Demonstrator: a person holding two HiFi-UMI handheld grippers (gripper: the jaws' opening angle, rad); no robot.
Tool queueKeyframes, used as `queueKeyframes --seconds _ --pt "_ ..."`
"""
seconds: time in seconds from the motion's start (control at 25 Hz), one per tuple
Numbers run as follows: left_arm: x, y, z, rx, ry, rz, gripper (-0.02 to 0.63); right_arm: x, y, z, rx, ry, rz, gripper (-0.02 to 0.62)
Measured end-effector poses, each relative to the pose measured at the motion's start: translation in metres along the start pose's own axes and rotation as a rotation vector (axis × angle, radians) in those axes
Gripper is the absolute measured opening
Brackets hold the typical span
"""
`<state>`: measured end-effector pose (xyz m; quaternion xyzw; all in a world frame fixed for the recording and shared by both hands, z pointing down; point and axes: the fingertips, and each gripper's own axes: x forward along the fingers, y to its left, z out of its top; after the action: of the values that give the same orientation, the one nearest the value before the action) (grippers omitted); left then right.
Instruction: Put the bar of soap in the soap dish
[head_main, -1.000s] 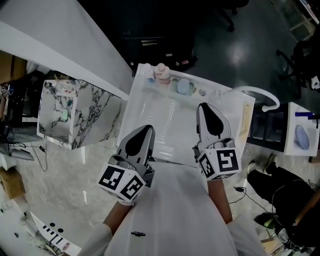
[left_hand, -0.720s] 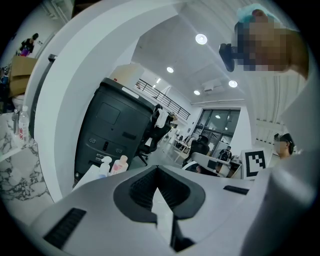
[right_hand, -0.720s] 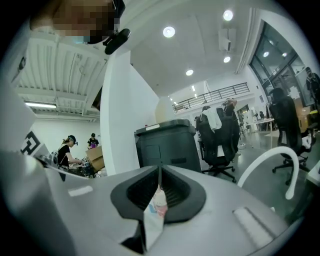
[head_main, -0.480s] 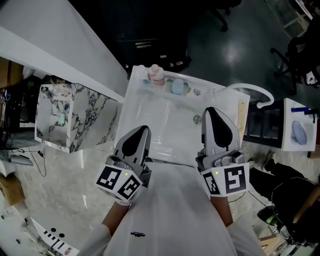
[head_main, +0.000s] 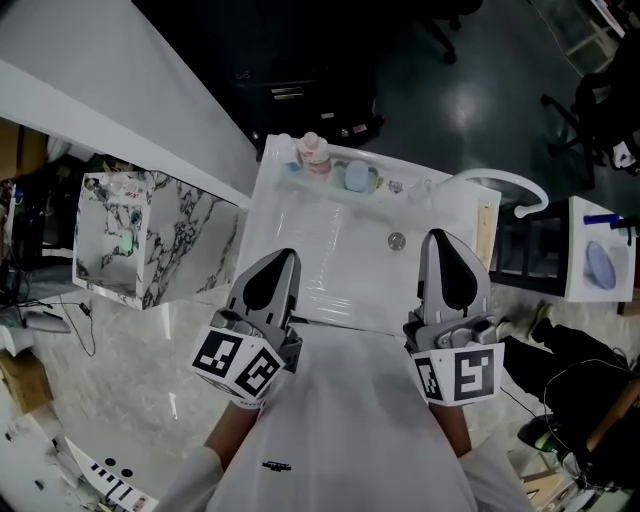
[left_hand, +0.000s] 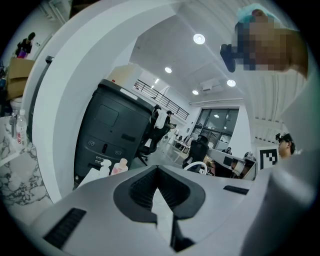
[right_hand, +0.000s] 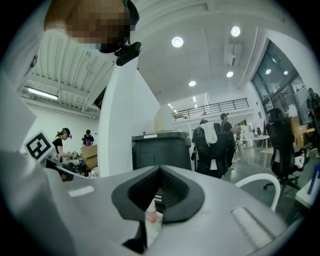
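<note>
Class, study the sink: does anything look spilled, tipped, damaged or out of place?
Nothing stands out. The pink bottle stands upright on the sink's far rim beside the blue bar; nothing looks spilled. The left gripper and right gripper are both shut and empty.

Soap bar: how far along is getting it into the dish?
Done, apparently: the blue soap bar seems to sit in the soap dish at the far edge of the sink, though small in view. In hand: nothing; left tool and right tool are shut, empty. Left: probably nothing.

Grey, black-padded left tongs (head_main: 284, 256) and right tongs (head_main: 446, 238) carry black-and-white marker cubes (head_main: 240, 362).
</note>
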<state>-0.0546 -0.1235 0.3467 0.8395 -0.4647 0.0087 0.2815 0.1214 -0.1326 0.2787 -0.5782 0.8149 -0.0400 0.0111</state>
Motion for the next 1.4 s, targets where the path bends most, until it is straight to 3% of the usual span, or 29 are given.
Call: queueKeyframes --seconds 0.52,1.4 --pt "0.007 -0.001 0.004 0.032 0.008 0.001 0.0 -0.006 -0.012 -0.022 0.0 0.039 -0.039 0.012" --pt "-0.001 -0.002 0.0 0.026 0.006 0.013 0.0 -0.01 -0.003 -0.024 0.002 0.047 -0.018 0.012"
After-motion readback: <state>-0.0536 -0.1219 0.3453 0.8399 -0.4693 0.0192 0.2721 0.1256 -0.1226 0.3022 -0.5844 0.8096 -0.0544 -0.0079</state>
